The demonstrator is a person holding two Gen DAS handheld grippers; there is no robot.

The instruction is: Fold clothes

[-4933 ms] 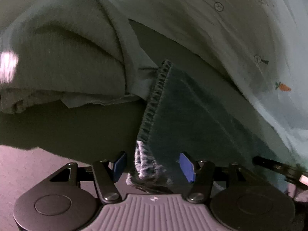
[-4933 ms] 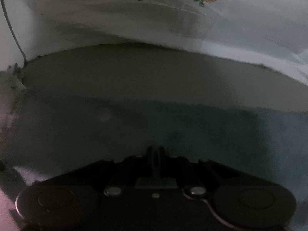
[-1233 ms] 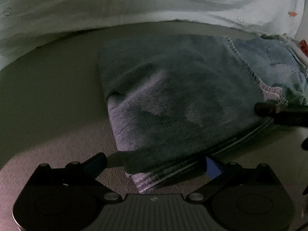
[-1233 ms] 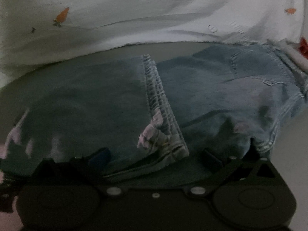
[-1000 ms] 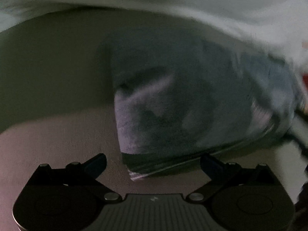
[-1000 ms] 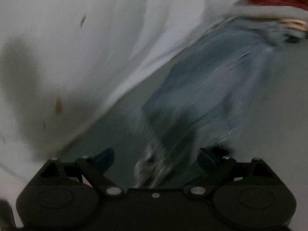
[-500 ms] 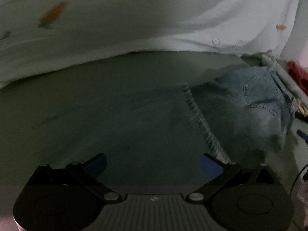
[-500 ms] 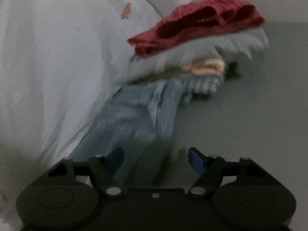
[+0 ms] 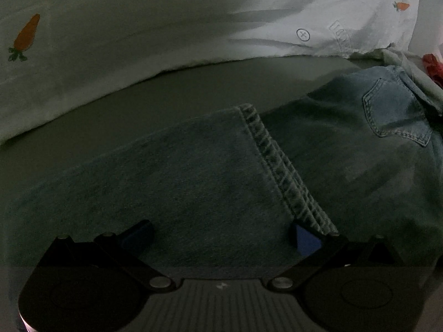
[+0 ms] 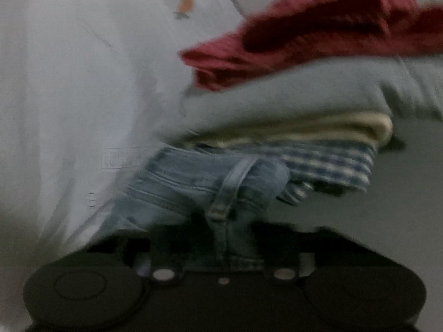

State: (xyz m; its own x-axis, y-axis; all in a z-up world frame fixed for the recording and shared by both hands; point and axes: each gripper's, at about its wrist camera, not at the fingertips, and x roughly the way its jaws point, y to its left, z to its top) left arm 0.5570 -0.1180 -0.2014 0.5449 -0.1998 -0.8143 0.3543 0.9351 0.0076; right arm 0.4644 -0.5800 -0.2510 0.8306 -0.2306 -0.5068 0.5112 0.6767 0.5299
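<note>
Light blue jeans [image 9: 346, 149] lie on the grey surface, a leg folded back so its hem [image 9: 279, 166] crosses the thigh below the back pocket [image 9: 393, 110]. My left gripper [image 9: 221, 235] is open and low over the folded leg, its blue pads [image 9: 306, 239] spread apart on the denim. In the right wrist view the jeans' waistband with a belt loop [image 10: 229, 188] sits between the fingers of my right gripper [image 10: 221, 238]. The view is blurred and dark there, so I cannot tell whether the fingers are closed on the waistband.
A stack of folded clothes lies just behind the waistband: a red knit top [image 10: 318, 27], a grey garment [image 10: 290, 102], a cream one [image 10: 318, 130] and a blue check shirt [image 10: 326, 163]. A white sheet with carrot prints [image 9: 193, 22] bounds the far side.
My left gripper let go of the leg hem and moved in over the folded leg. My right gripper swung right to the jeans' waistband by the stack.
</note>
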